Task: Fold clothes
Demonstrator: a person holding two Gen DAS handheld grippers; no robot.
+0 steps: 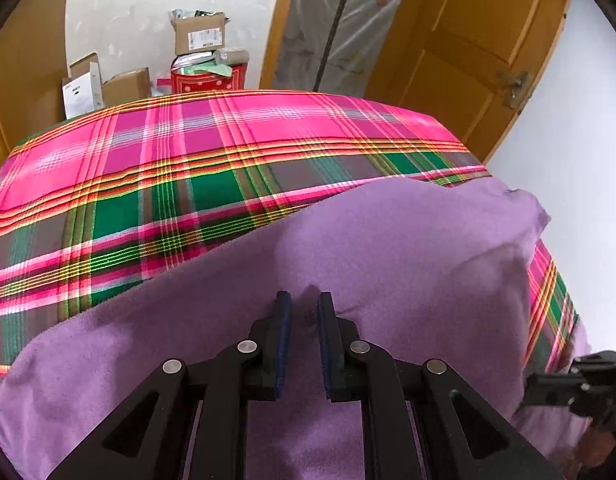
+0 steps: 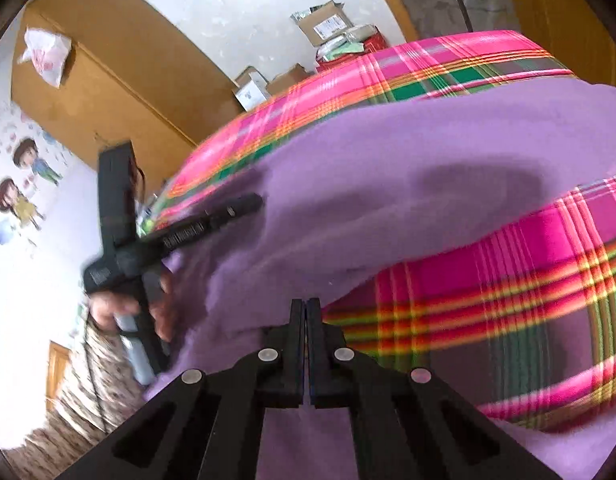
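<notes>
Left gripper point(image 1: 304, 300) jaws narrow, pinching purple cloth point(image 1: 388, 240); right gripper point(image 2: 307, 304) jaws closed on cloth.

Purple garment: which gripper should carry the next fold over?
Probably right. The right gripper is shut at the edge of the purple garment, seemingly pinching it. The left gripper has a narrow gap with a small tuck of cloth between, so it can anchor.

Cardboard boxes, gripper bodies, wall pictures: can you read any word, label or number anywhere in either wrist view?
None can be read.
Shipping label on the top cardboard box: print too small.
White box: a dark mark, too small to make out.
Left hand-held gripper: pale lettering along its arm, blurred by motion.
Cartoon wall picture: faint writing around the figures, blurred.
Purple garment and plaid cloth: no text.
</notes>
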